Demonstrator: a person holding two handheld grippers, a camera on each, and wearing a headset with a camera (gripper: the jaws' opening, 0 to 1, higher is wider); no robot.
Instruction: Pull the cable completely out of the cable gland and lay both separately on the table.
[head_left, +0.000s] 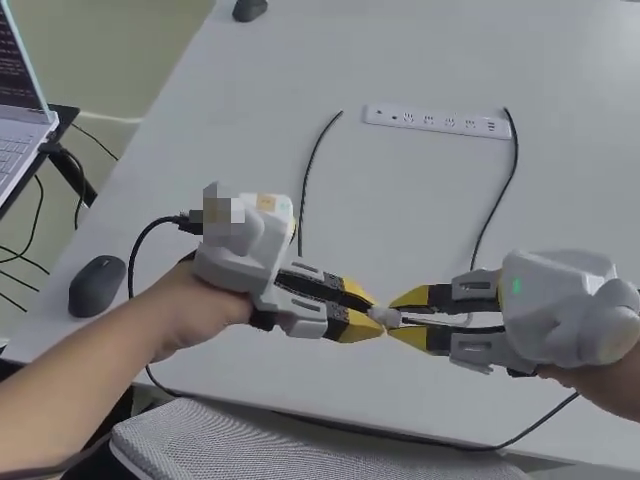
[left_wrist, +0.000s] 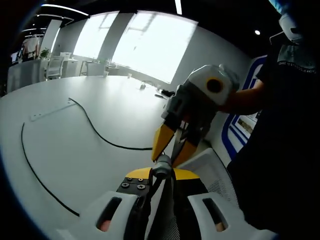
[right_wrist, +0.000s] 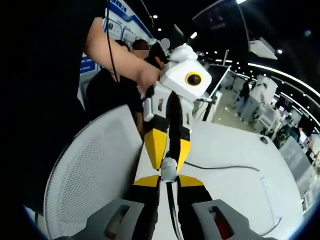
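Observation:
A small white cable gland (head_left: 386, 317) hangs in the air above the table's near edge, between two yellow-tipped grippers that meet nose to nose. From the left, my left gripper (head_left: 375, 318) is shut on the gland (left_wrist: 161, 165). From the right, my right gripper (head_left: 398, 318) faces it, shut on the thin black cable (head_left: 450, 318) that runs back between its jaws (right_wrist: 172, 205). The gland (right_wrist: 169, 170) sits right at the right gripper's tips. How far the cable reaches inside the gland is hidden.
A white power strip (head_left: 438, 120) lies at the back, and its black lead (head_left: 497, 200) curves toward the right gripper. A loose black cable (head_left: 308, 180) lies mid-table. A mouse (head_left: 97, 283) and a laptop (head_left: 15, 120) sit at the left, with a mesh chair (head_left: 230, 445) below the table edge.

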